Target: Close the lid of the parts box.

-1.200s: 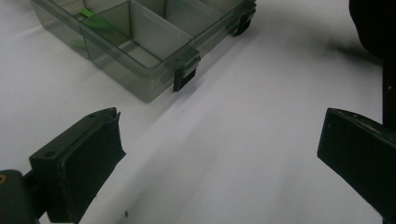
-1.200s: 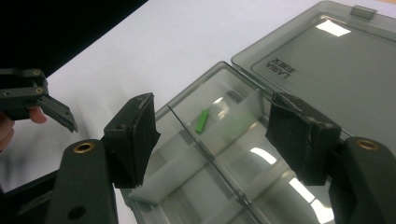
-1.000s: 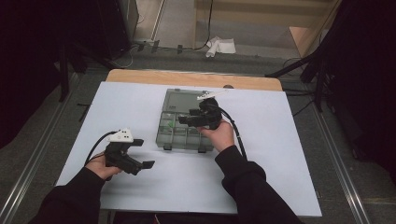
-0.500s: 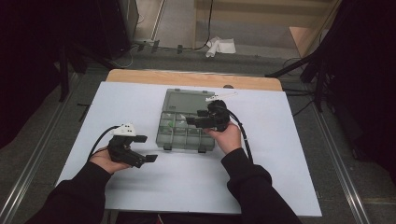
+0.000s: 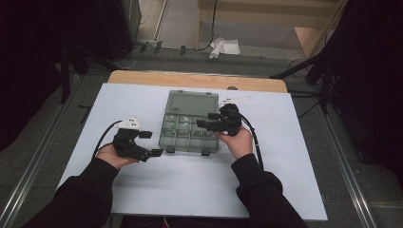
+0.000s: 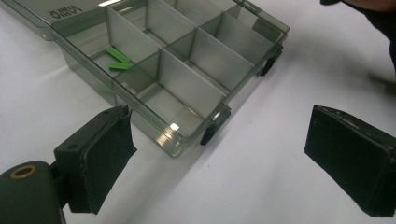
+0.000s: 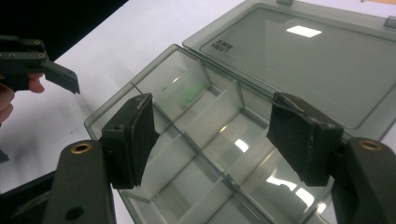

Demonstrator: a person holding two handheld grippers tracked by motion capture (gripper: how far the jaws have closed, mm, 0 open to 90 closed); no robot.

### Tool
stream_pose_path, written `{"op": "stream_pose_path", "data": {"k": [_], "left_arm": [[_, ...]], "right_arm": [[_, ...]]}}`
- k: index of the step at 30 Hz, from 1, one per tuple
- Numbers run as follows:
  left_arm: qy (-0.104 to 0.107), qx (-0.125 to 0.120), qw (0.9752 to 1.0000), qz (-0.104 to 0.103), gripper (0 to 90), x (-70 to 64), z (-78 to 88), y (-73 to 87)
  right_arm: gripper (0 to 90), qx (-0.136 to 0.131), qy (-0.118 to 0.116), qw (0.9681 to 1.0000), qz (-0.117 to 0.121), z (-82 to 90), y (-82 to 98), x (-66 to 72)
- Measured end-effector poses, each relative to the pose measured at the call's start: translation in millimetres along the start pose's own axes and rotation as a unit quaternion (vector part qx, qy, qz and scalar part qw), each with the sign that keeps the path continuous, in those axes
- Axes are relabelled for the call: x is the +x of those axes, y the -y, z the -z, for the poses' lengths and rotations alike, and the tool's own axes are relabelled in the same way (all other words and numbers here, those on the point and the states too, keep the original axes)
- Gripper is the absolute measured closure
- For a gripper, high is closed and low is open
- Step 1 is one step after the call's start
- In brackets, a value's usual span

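At the centre of the high view one smoky grey compartment box lies on the white worktop, its single lid folded open and flat toward the top of the frame. Its tray is split by clear dividers into two rows of four cells, eight in all as far as the high view lets them be counted. Two small green pieces lie together in one cell at the upper left of the left gripper view; in the high view they appear as a green fleck in the back row, second cell from the left. Two black latches sit on the box's near edge. There are two tongs, one in each hand. The left tongs are held at the lower left of the high view, just beside the box's left front corner and clear of it, their two jaws spread wide with nothing between them, as the left gripper view confirms with bare worktop between the pads. The right tongs hover over the right part of the tray, pointing toward the left of the frame, their two jaws likewise wide apart and empty. A crumpled white cloth lies on the floor beyond the worktop, at the top of the frame.
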State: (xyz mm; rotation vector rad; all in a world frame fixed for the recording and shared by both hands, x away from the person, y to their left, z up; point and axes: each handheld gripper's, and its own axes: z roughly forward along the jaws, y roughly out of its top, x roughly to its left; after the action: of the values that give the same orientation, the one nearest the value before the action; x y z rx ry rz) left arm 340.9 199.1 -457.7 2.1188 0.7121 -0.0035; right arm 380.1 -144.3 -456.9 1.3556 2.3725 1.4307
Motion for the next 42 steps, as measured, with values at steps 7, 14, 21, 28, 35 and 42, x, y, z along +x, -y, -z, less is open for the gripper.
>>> {"op": "stream_pose_path", "data": {"k": [7,14,21,28,35,42], "left_arm": [[-0.019,0.008,0.9997,0.014,14.0,8.8,-5.3,-6.8],[-0.024,0.001,0.9991,0.034,15.2,19.4,-7.3,-18.7],[-0.016,0.001,0.9991,0.039,15.2,27.7,-12.8,-34.9],[-0.031,-0.001,0.9985,0.046,15.2,42.1,-22.4,-47.8],[-0.032,0.003,0.9986,0.042,15.2,48.9,-33.4,-58.7],[-0.053,-0.001,0.9969,0.058,18.2,62.7,-41.8,-65.3]], "right_arm": [[31.7,-0.003,0.005,0.9998,-0.02,5.4,3.1,-5.9],[31.9,-0.007,0.01,0.9996,-0.027,10.4,3.9,-12.1],[31.9,-0.01,0.017,0.9993,-0.03,12.1,3.1,-17.1],[31.8,-0.006,0.022,0.9991,-0.036,11.0,2.2,-25.9],[32.5,-0.005,0.029,0.9989,-0.036,10.1,-1.3,-33.1],[33.1,0.005,0.044,0.9983,-0.036,1.5,-1.7,-41.5]]}}
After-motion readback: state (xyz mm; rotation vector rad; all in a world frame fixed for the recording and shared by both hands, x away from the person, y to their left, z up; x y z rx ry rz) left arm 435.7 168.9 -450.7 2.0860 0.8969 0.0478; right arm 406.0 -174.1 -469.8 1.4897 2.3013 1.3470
